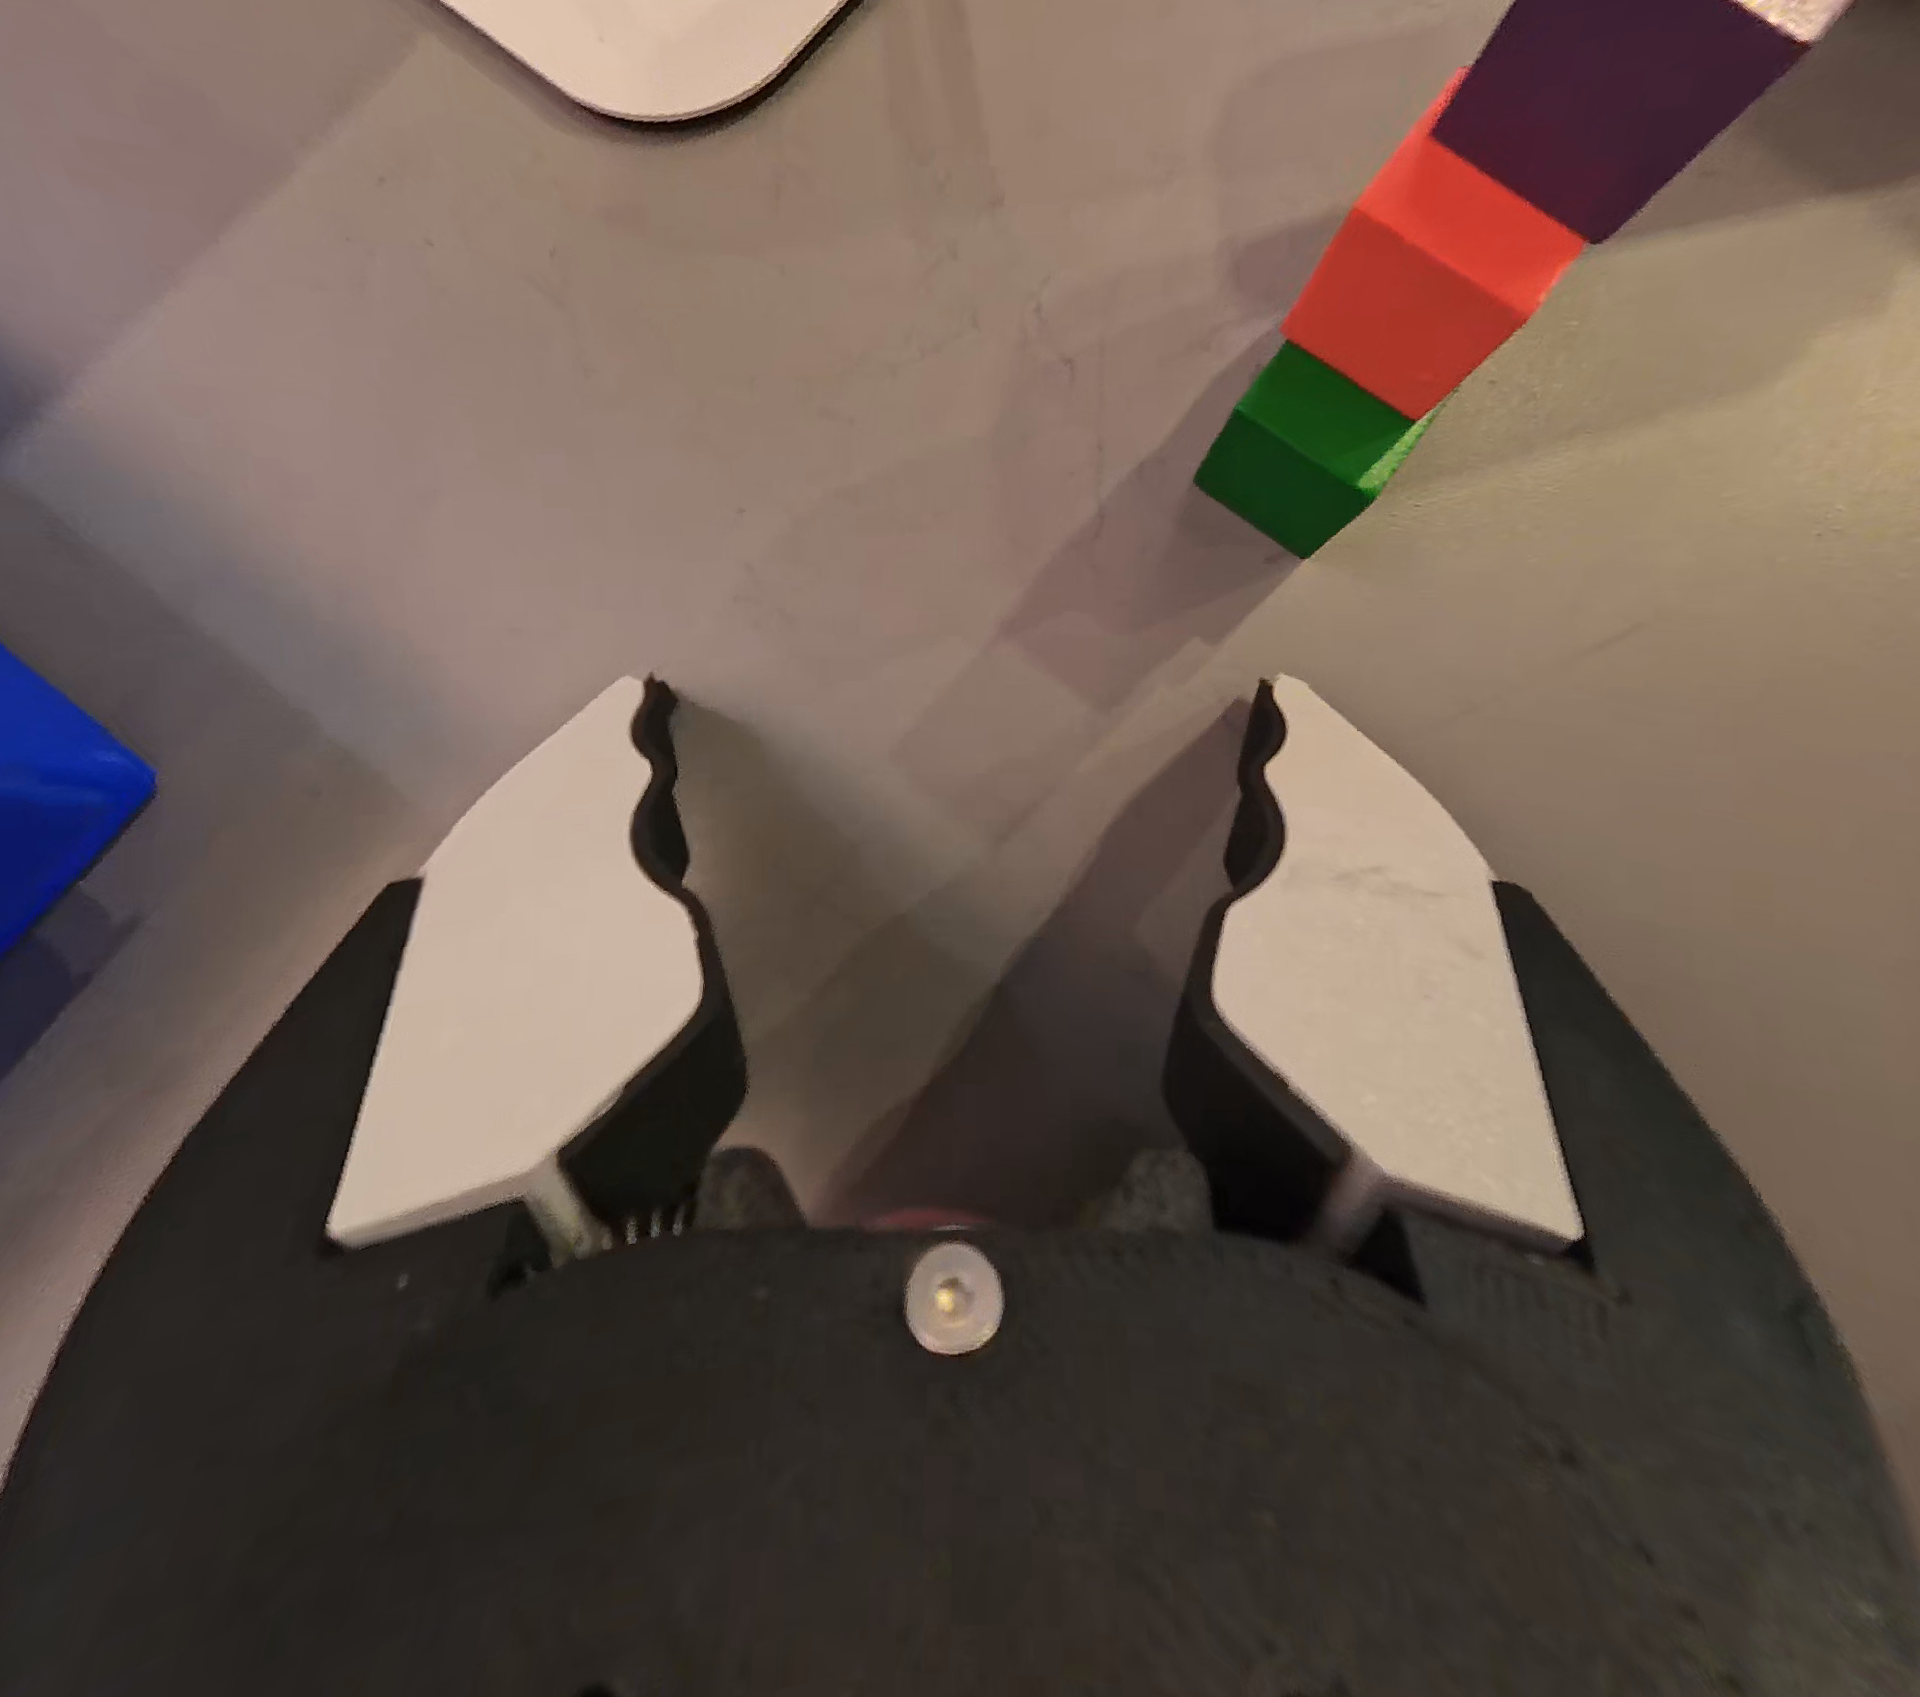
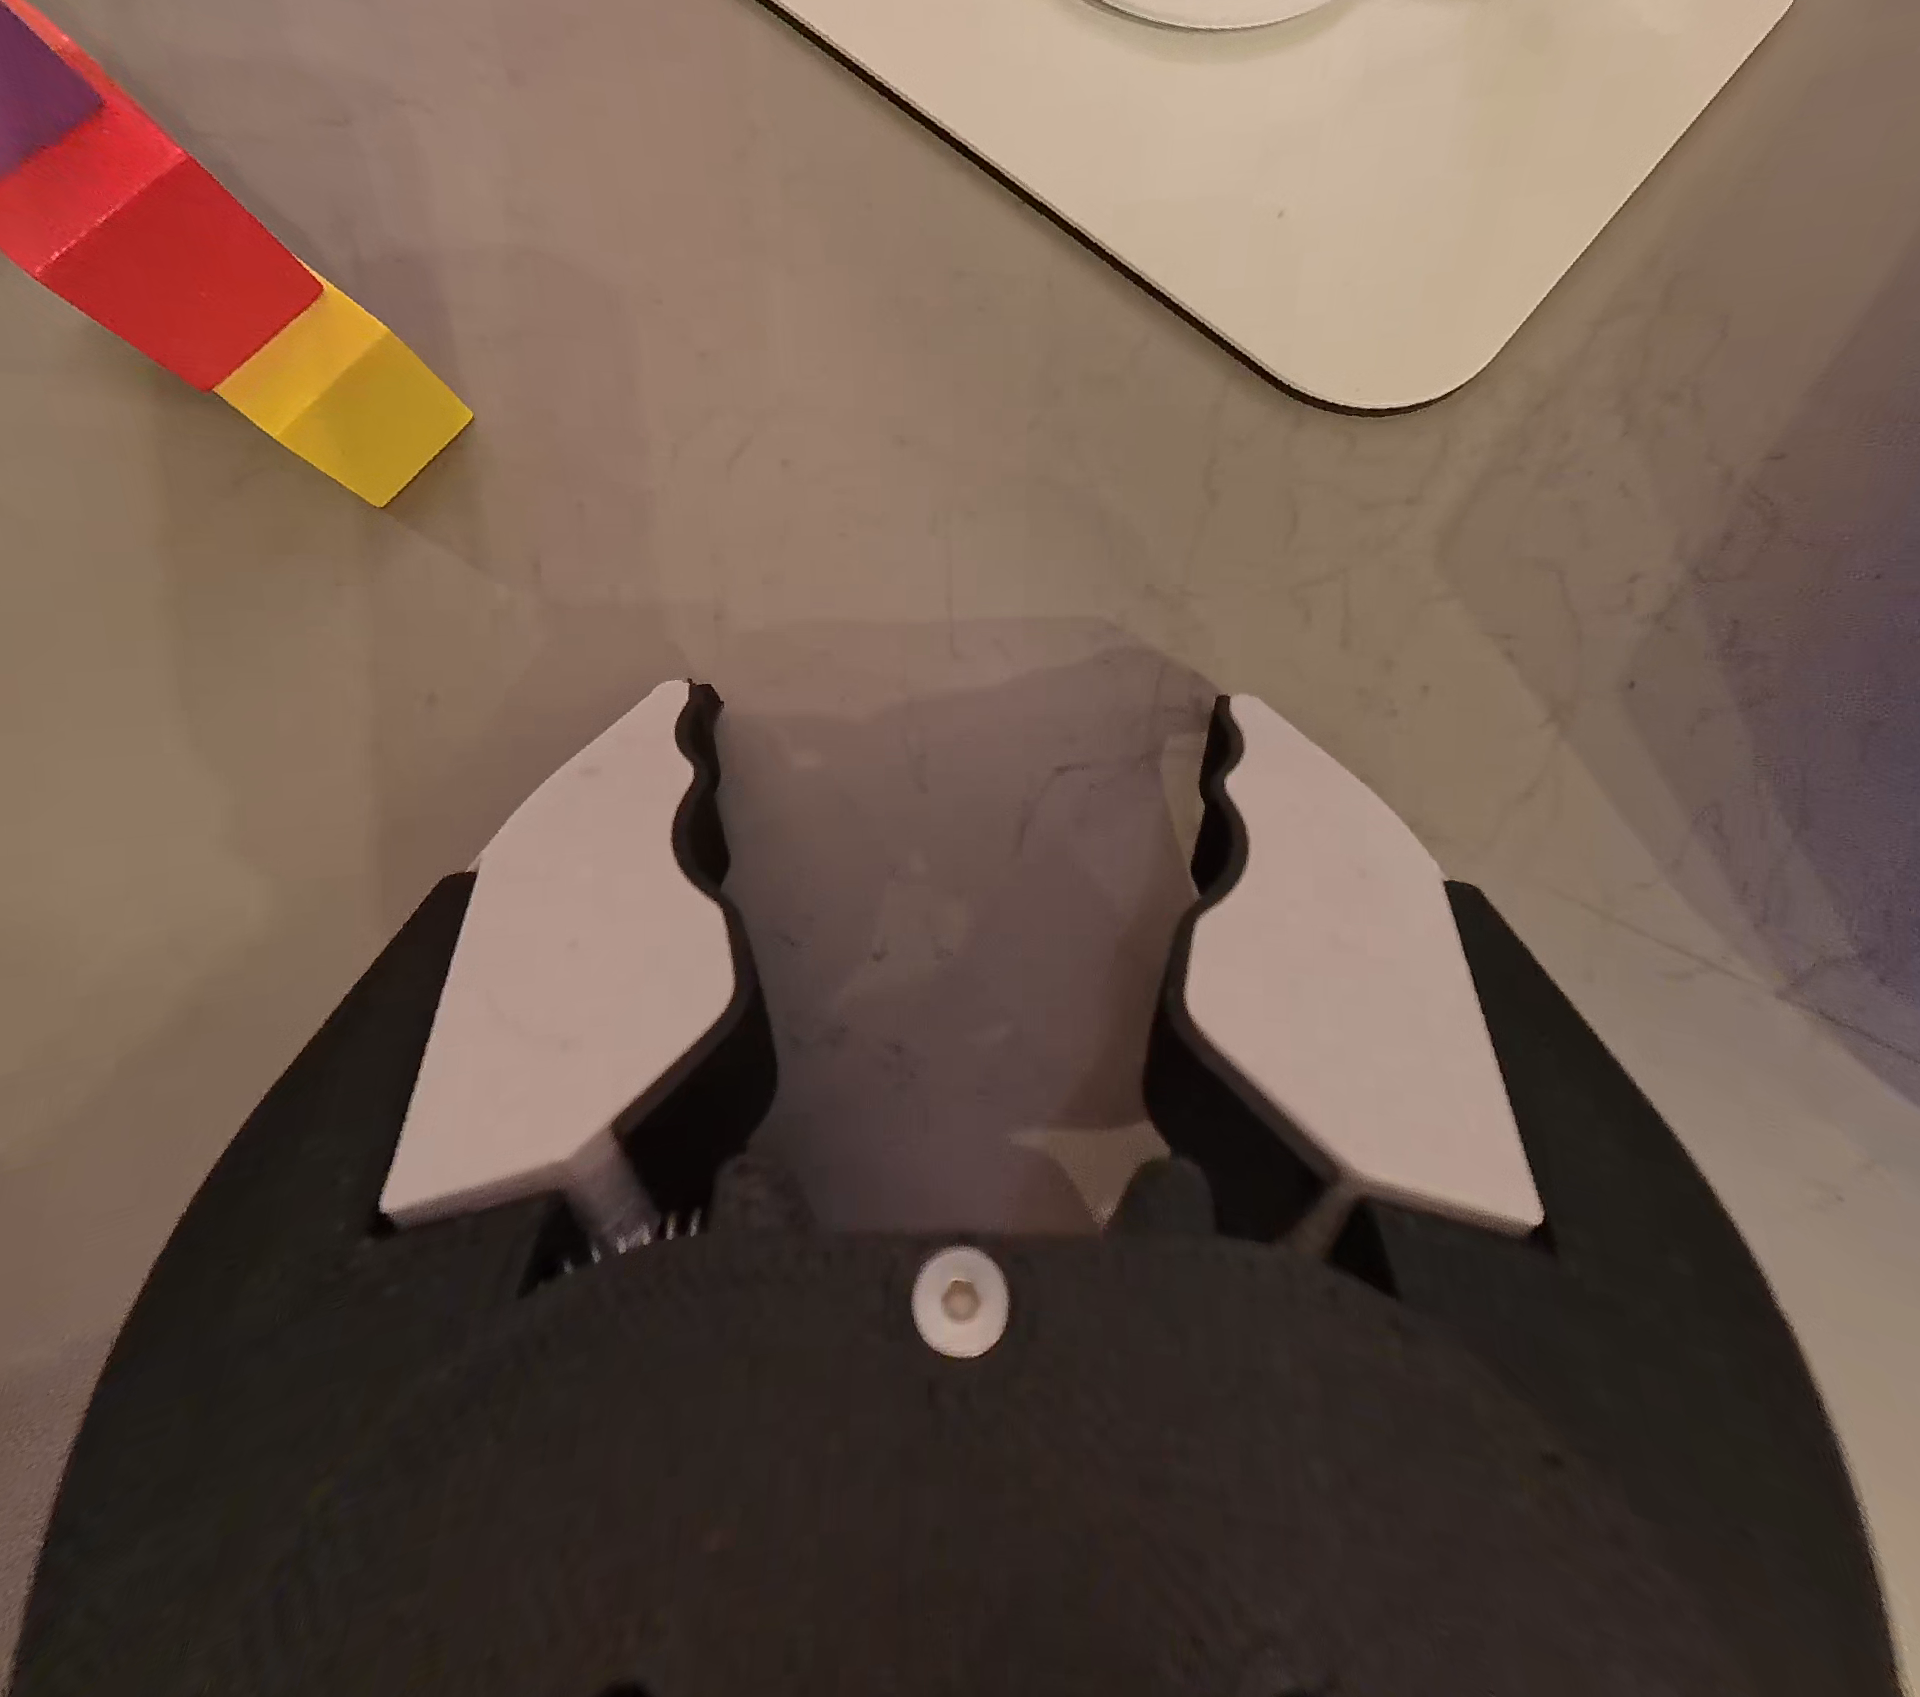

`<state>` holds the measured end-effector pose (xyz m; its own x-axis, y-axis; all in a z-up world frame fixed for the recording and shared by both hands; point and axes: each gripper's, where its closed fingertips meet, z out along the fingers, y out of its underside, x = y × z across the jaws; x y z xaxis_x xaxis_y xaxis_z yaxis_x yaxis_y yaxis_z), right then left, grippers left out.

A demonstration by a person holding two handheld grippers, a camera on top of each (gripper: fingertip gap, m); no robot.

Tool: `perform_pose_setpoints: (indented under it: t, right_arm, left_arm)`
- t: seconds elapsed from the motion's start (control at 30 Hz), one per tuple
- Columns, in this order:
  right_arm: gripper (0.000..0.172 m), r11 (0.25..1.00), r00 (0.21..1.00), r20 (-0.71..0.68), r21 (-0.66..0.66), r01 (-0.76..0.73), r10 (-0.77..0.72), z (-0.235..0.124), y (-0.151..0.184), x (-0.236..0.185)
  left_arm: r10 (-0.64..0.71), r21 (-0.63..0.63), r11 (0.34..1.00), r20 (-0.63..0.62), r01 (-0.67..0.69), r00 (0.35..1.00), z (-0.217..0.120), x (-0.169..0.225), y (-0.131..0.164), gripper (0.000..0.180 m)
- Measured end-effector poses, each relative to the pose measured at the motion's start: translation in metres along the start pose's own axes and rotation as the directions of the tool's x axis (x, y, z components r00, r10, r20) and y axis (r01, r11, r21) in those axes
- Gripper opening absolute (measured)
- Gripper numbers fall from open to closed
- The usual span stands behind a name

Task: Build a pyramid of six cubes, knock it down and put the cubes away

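Grey, marble-veined tabletop [image 1: 831, 359] carries the work. A white board [image 2: 1299, 193] with rounded corners lies farther out, and a blue object [image 1: 62, 816] sits at the left edge of the left wrist view.

Left gripper [image 1: 961, 691]: jaws wide apart, nothing between them. Right gripper [image 2: 961, 702]: jaws wide apart, nothing between them.

The pyramid stands between the two views. The left wrist view shows a green cube [image 1: 1299, 452], an orange-red cube [image 1: 1423, 276] and a purple cube [image 1: 1621, 78] rising in steps. The right wrist view shows a yellow cube [image 2: 353, 400], a red cube [image 2: 156, 255] and the purple one. Six cubes cannot be counted here.

Handling, as judged: the cubes look rigid, light and smooth-painted, so they may slip. Grip two opposite flat faces, pads square.

Cubes have no long axis. The stack's axis is vertical.
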<state>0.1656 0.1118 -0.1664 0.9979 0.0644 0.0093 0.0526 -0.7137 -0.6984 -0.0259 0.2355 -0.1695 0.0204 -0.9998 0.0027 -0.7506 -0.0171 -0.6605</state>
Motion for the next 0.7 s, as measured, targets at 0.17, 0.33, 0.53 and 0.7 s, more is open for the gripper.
perform_pose_setpoints:
  t: [0.17,0.33,0.53,0.7]
  right_arm:
    - [0.09,1.0,1.0,0.0,0.0,0.001,-0.001,0.0,0.0,0.0]
    - [0.09,1.0,1.0,0.001,0.0,0.0,0.0,0.0,0.0,0.0]
    - [0.087,1.0,1.0,-0.005,0.001,-0.002,0.002,-0.001,0.0,0.002]
    - [0.078,0.999,0.997,-0.069,0.011,-0.043,0.044,-0.013,0.011,0.015]
  left_arm:
    - [-0.035,-0.004,0.999,0.032,0.035,0.999,0.0,-0.003,0.001,0.108]
    - [-0.038,-0.004,0.999,0.034,0.038,0.999,0.0,-0.003,0.001,0.108]
    - [-0.039,-0.003,0.999,0.035,0.039,0.999,0.0,-0.004,0.001,0.108]
    - [-0.068,0.005,0.998,0.058,0.068,0.996,-0.006,-0.008,0.005,0.098]
